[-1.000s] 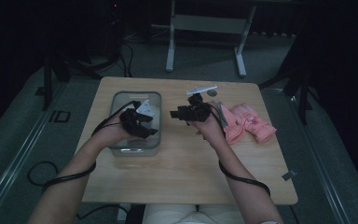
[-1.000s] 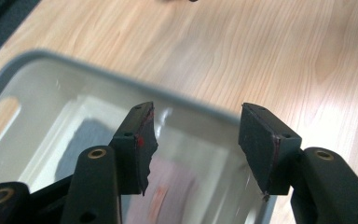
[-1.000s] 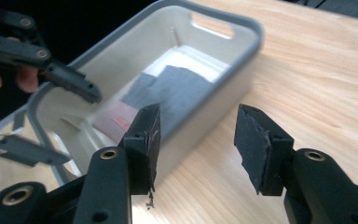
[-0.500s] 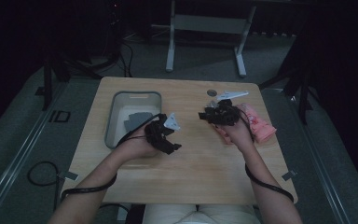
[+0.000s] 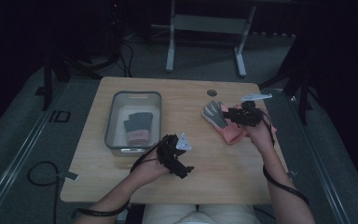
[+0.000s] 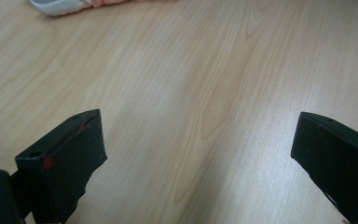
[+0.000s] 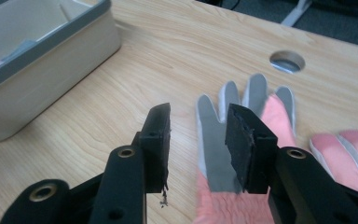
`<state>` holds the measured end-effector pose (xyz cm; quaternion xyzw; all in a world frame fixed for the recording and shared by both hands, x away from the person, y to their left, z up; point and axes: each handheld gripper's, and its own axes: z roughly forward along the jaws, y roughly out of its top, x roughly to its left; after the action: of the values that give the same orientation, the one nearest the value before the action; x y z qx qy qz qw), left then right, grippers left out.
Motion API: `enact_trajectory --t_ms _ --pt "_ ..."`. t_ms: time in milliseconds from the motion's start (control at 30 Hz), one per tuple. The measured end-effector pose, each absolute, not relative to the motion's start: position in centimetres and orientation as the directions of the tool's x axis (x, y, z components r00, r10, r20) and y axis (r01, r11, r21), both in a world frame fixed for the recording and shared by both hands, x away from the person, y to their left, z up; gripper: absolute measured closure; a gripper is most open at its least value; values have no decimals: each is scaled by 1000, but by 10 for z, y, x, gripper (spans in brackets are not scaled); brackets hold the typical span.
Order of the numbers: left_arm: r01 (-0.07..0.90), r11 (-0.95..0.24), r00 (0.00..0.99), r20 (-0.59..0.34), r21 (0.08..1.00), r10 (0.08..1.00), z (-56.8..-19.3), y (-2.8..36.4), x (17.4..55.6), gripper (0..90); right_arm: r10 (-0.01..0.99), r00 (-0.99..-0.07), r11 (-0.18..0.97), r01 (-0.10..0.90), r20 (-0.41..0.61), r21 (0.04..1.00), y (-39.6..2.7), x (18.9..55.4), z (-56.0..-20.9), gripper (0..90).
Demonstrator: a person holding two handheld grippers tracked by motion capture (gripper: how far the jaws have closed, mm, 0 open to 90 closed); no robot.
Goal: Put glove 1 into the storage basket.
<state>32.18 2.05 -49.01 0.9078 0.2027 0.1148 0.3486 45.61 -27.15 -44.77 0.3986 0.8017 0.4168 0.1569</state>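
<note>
- High view: since a second ago, my left gripper [image 5: 177,156] has left the bin [image 5: 113,122] for bare wooden table [image 5: 223,172]; my right gripper [image 5: 242,115] moved over to the gloves.
- Left gripper view: jaws have just been opening, now wide, nothing between them but smooth pale woodgrain.
- Right gripper view: jaws have just been closing, narrow, poised over the grey-palmed pink glove [image 7: 233,140], which lies flat; I cannot tell contact.
- Grey-rimmed rectangular bin holds one grey-and-pink glove [image 5: 137,128].
</note>
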Motion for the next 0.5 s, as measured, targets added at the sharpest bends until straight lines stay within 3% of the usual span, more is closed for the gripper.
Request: enact_trajectory --t_ms 267,333,500 --pt "300 -583 879 18 755 476 -519 18 312 23 771 -636 407 500 6 764 -273 468 -460 624" --pt "253 -625 890 76 738 450 -529 18 305 22 761 -649 441 506 -9 741 -270 477 -472 636" --pt "232 -637 881 118 735 457 -541 22 296 22 749 -660 515 522 -60 680 -261 491 -490 658"
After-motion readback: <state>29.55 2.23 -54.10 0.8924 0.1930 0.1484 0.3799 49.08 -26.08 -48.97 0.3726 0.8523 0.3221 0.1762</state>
